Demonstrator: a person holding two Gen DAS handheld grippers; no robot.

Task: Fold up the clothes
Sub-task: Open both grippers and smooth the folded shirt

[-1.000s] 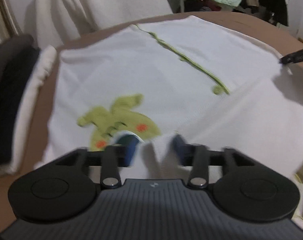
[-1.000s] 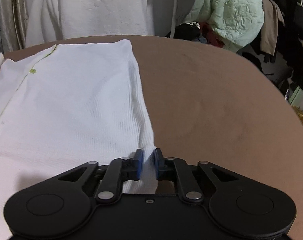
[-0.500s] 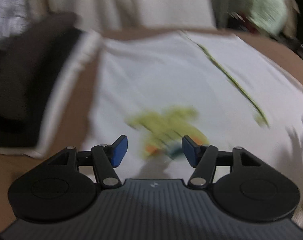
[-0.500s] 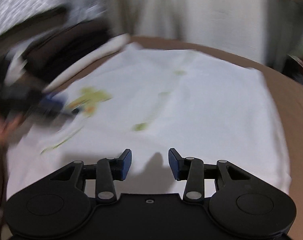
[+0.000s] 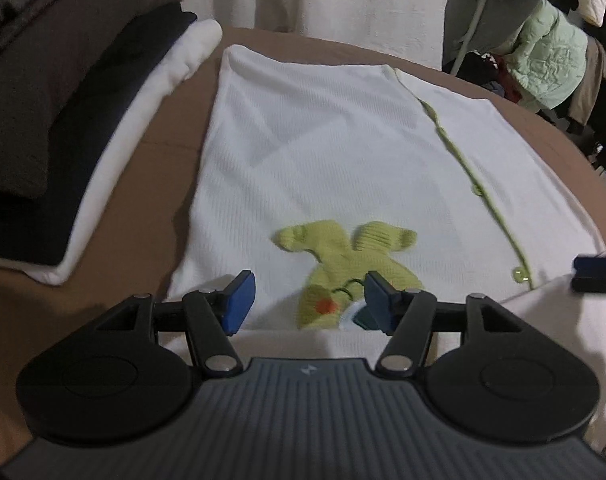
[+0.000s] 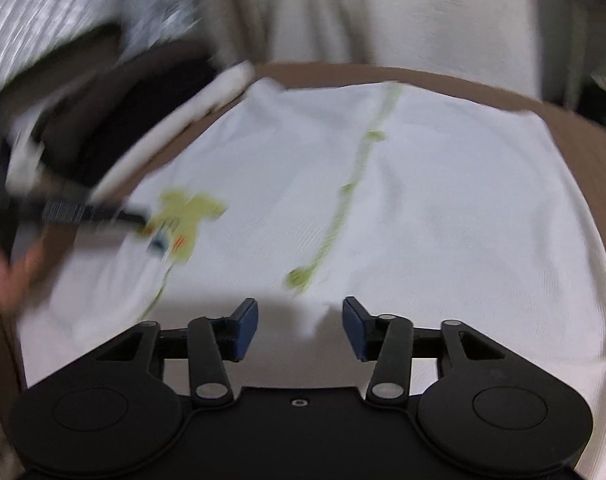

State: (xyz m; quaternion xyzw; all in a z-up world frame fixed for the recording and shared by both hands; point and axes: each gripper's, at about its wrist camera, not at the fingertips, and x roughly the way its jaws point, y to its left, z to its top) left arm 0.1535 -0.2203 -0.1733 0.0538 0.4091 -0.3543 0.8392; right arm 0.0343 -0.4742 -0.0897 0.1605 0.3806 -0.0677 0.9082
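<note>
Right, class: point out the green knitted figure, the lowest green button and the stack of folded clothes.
green knitted figure [image 5: 345,254]: left wrist view, on its body between the two arms.
lowest green button [image 5: 519,274]: left wrist view, on the button's centre.
stack of folded clothes [image 5: 75,92]: left wrist view, on the dark middle layer.

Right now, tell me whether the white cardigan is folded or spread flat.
Partly folded: the white cardigan lies flat, but a layer at its near edge is turned over the green knit figure.
</note>
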